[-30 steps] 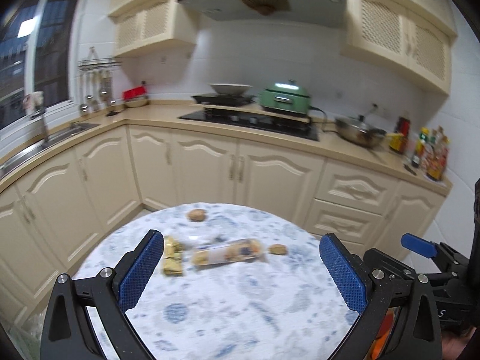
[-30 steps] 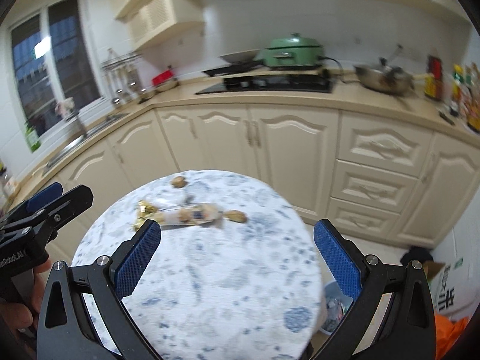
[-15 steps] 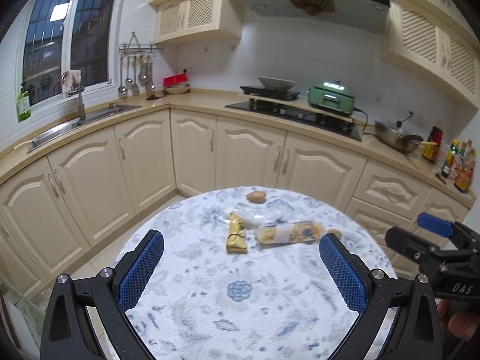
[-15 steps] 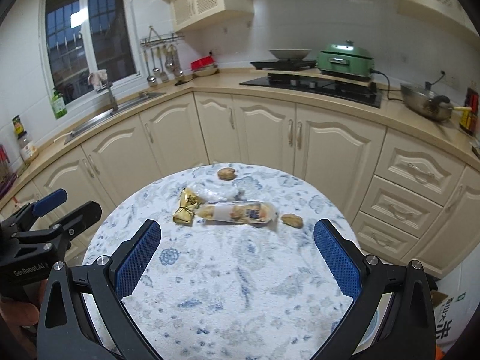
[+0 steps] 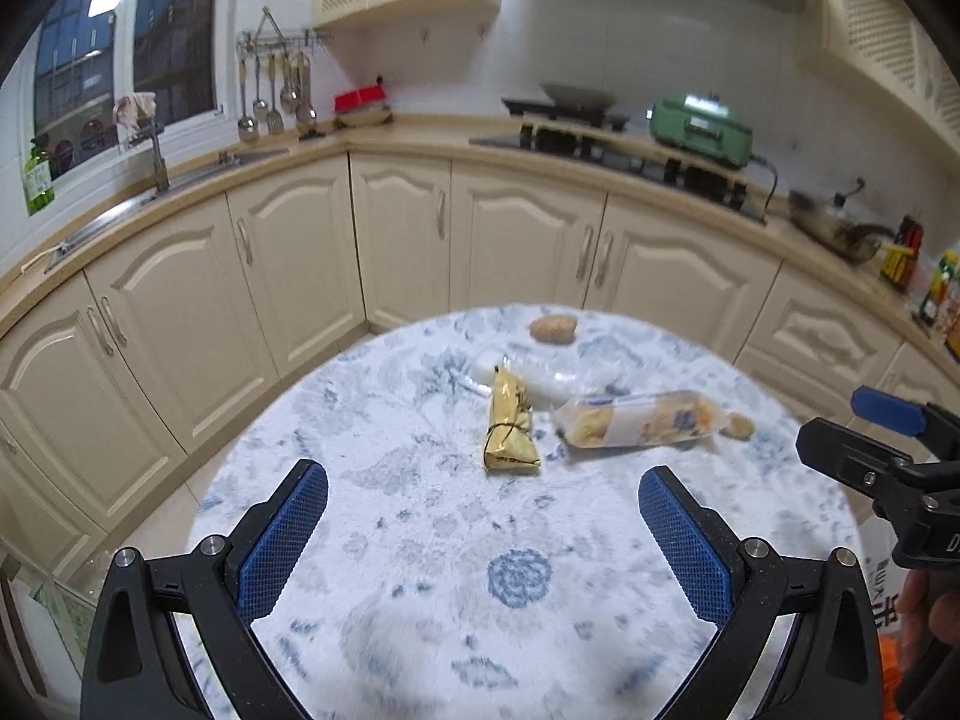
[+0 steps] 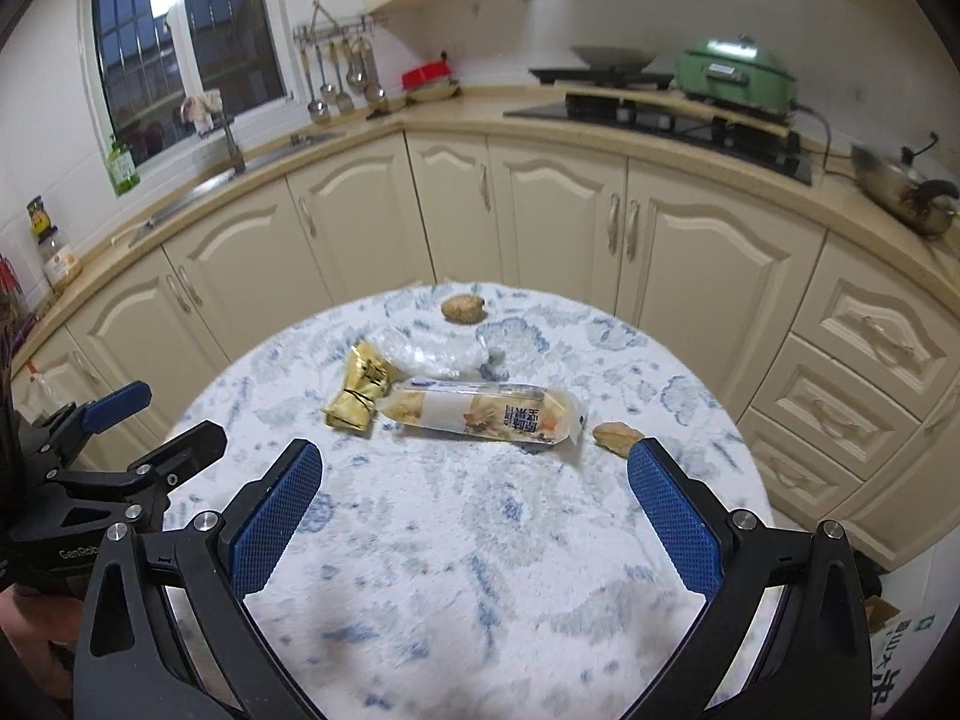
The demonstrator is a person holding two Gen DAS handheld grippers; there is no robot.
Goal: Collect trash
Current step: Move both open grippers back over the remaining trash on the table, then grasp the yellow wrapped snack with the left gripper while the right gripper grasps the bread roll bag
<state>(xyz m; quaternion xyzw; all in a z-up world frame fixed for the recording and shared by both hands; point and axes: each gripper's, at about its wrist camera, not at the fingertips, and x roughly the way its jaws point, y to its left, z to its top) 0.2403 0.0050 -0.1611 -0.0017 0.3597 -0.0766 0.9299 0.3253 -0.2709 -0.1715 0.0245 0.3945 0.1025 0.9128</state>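
We hold both grippers above the near edge of the round desk [image 5: 420,540], which is covered in a white cloth with blue flower patterns. Our left gripper [image 5: 483,531] has its blue-padded fingers spread wide with nothing between them, and our right gripper [image 6: 474,516] is spread wide and empty too.

The trash lies in a loose cluster toward the far side of the desk, in the middle of both frames. A crumpled gold wrapper [image 5: 509,429] sits just left of a long clear snack packet [image 5: 639,420]; in the right wrist view the two appear to touch. Behind them lies a crumpled clear plastic film [image 6: 429,351]. One brown scrap [image 6: 463,307] rests near the far rim, and another brown scrap [image 6: 618,437] lies just beside the packet's right end, close to our right gripper's right finger.
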